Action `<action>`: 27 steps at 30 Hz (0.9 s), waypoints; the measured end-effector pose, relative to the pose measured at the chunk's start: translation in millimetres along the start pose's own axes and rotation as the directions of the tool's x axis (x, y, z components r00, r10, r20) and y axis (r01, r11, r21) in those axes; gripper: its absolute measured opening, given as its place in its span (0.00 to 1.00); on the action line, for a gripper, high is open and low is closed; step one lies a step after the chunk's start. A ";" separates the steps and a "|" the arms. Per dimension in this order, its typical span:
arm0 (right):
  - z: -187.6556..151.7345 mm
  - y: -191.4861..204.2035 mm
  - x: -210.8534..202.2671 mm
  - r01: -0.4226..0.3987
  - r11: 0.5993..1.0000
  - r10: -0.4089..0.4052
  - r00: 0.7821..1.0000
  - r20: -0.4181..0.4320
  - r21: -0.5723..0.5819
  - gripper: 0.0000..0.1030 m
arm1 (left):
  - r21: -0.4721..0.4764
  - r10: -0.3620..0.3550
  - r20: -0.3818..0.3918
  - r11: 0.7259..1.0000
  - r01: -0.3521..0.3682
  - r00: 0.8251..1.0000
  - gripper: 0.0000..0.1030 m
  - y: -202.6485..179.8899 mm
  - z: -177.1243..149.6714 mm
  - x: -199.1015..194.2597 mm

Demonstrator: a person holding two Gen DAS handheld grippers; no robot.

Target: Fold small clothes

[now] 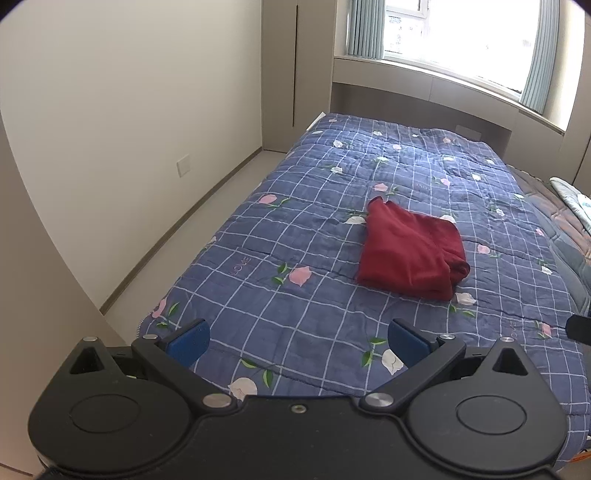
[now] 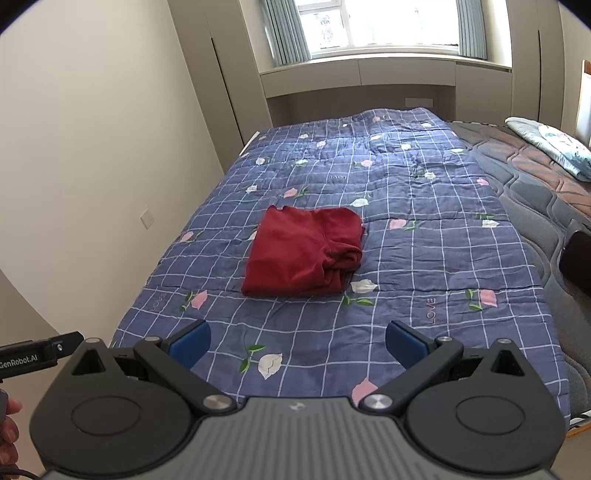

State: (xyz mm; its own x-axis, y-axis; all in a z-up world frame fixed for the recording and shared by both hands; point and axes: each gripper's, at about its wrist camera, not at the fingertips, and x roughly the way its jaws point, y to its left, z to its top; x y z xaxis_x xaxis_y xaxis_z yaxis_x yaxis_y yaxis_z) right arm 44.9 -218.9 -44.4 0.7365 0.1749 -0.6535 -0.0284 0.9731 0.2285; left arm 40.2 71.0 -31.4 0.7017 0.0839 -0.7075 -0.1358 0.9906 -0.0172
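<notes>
Daylight from a curtained window (image 2: 384, 26) falls on a bed covered by a blue checked quilt (image 2: 424, 258) printed with pink and white flowers. Over the near end of that quilt the left gripper (image 1: 298, 341) hangs with its jaws spread wide, blue pads (image 1: 188, 341) apart and nothing between them; the right gripper (image 2: 297, 341) is held the same way, jaws wide apart and empty, above the quilt's near edge. Farther up the quilt, well beyond both pairs of jaws, lies a dark red garment (image 2: 306, 251), folded into a rough rectangle with a bunched, rolled edge on its right side. It rests flat on the quilt about midway along its length, clear of either gripper. Right of the quilt a strip of bare grey quilted mattress (image 2: 524, 184) shows, with a pale patterned pillow (image 2: 554, 147) beyond it. Left of the quilt runs a narrow floor strip and a plain cream wall (image 1: 129, 110) bearing a socket plate (image 1: 183, 165).
</notes>
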 end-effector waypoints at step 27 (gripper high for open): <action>5.6 20.9 -7.3 -0.029 0.999 0.030 0.999 0.020 -0.025 1.00 | 0.015 -0.026 -0.012 1.000 0.026 1.000 0.99 -3.9 -4.2 -5.3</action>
State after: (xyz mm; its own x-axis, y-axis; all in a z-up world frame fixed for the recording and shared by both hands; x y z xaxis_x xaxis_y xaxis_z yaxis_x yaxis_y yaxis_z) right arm 42.7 -200.6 -30.8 0.7489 0.2005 -0.6317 -0.0663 0.9710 0.2296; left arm 34.0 66.2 -30.5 0.6964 0.0570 -0.7154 -0.1067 0.9940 -0.0246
